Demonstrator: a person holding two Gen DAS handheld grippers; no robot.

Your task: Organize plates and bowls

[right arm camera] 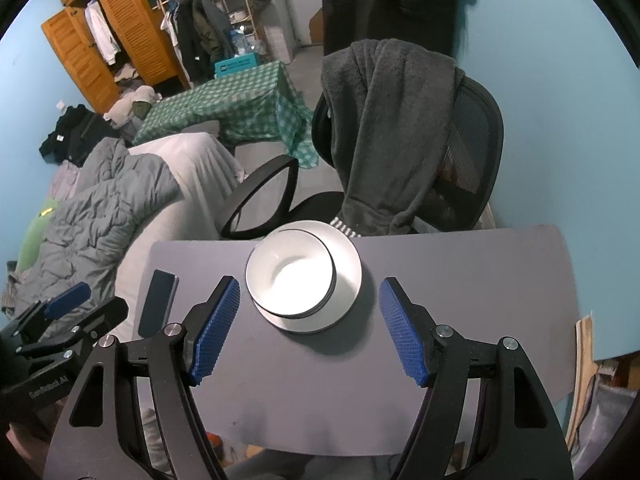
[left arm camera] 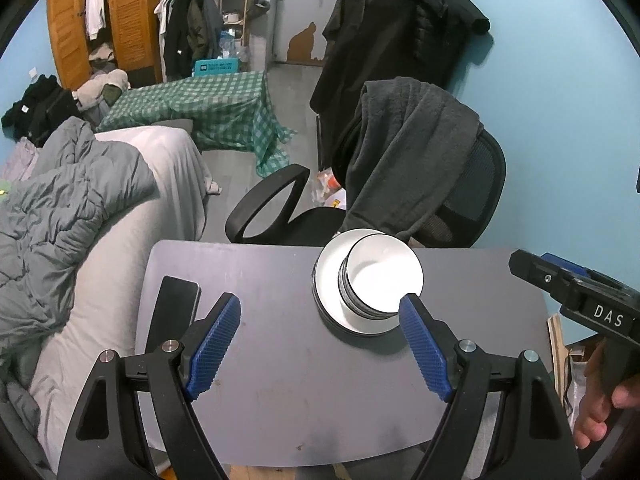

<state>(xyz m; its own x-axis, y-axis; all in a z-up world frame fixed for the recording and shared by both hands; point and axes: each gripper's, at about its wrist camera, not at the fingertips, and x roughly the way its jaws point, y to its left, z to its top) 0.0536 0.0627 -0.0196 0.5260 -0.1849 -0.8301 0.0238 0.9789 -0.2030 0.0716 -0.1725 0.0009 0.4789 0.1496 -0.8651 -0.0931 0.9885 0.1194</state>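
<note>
While we hold both tools above it, the grey counter (right arm camera: 440,300) fills the lower part of each view, with a bed (left arm camera: 100,208) along its left side and a black office chair (right arm camera: 460,152) draped in a dark robe beyond its far edge. Near that far edge sits a white plate (right arm camera: 348,276) with a white bowl (right arm camera: 290,276) standing on it, off-centre on the plate. A dark phone (left arm camera: 172,312) lies flat near the counter's left edge, well apart from the plate. Our left tool (left arm camera: 320,344) hangs over the counter with its blue pads spread wide and nothing between them. Our right tool (right arm camera: 308,328) is likewise spread wide and empty, with the plate and bowl just beyond its tips.
</note>
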